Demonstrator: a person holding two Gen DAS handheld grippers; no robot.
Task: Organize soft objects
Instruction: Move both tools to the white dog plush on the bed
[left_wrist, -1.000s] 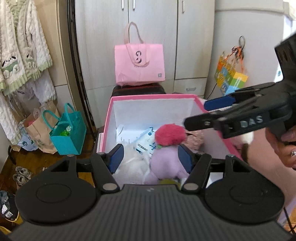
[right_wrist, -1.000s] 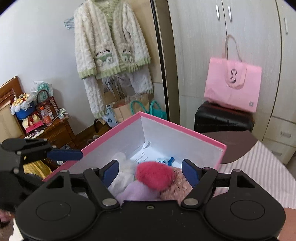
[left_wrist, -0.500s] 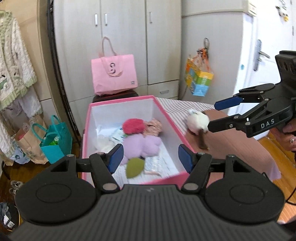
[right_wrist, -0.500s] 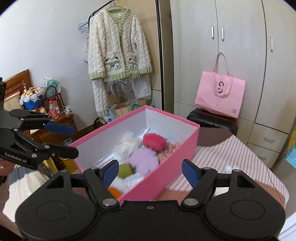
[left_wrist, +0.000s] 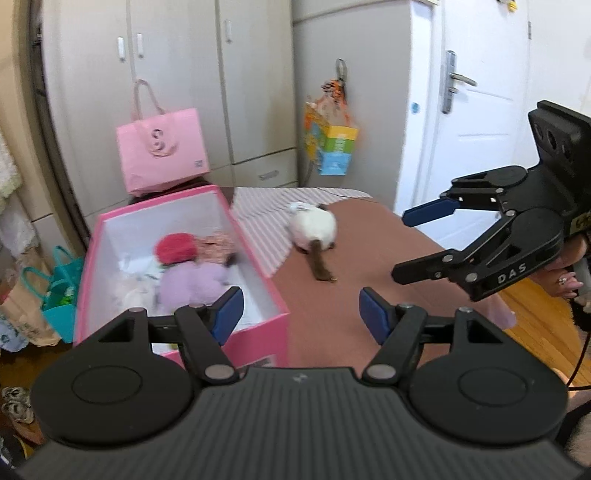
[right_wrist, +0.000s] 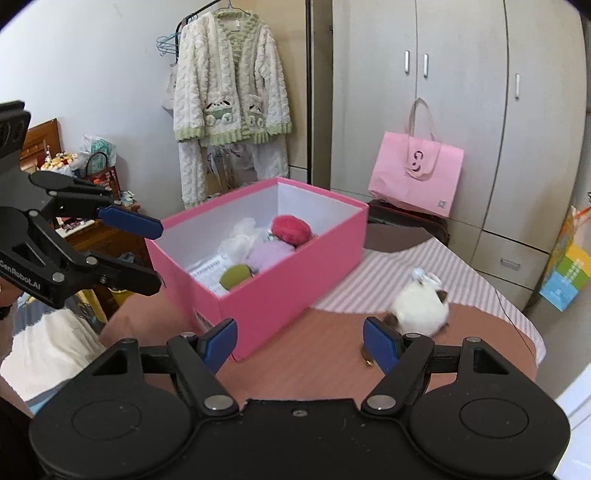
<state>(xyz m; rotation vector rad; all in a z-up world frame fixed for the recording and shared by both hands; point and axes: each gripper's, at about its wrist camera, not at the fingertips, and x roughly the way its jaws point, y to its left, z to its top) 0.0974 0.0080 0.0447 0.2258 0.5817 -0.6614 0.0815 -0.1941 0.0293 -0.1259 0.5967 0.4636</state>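
Note:
A pink box (left_wrist: 159, 208) (right_wrist: 288, 280) stands on the table's left part. It holds a red pompom (left_wrist: 175, 247), a purple plush (left_wrist: 192, 280), a green ball (right_wrist: 234, 275) and white stuff. A white plush toy with a brown tail (left_wrist: 314, 229) (right_wrist: 419, 306) lies on the cloth right of the box. My left gripper (left_wrist: 301, 312) (right_wrist: 153, 254) hovers over the box's near right corner. Its jaws are opening with nothing between them. My right gripper (right_wrist: 299, 341) (left_wrist: 404, 245) is open and empty, near the white toy.
The table (left_wrist: 369, 258) has a brown cover and a striped cloth (left_wrist: 258, 221). A pink tote bag (left_wrist: 162, 151) sits behind the box before the wardrobe. A white door (left_wrist: 480, 110) is at the right. Teal bags (left_wrist: 61, 295) stand on the floor at the left.
Both grippers have pulled back from over the box and swung right. The white plush toy and the table have come into view. The left jaws stand slightly wider.

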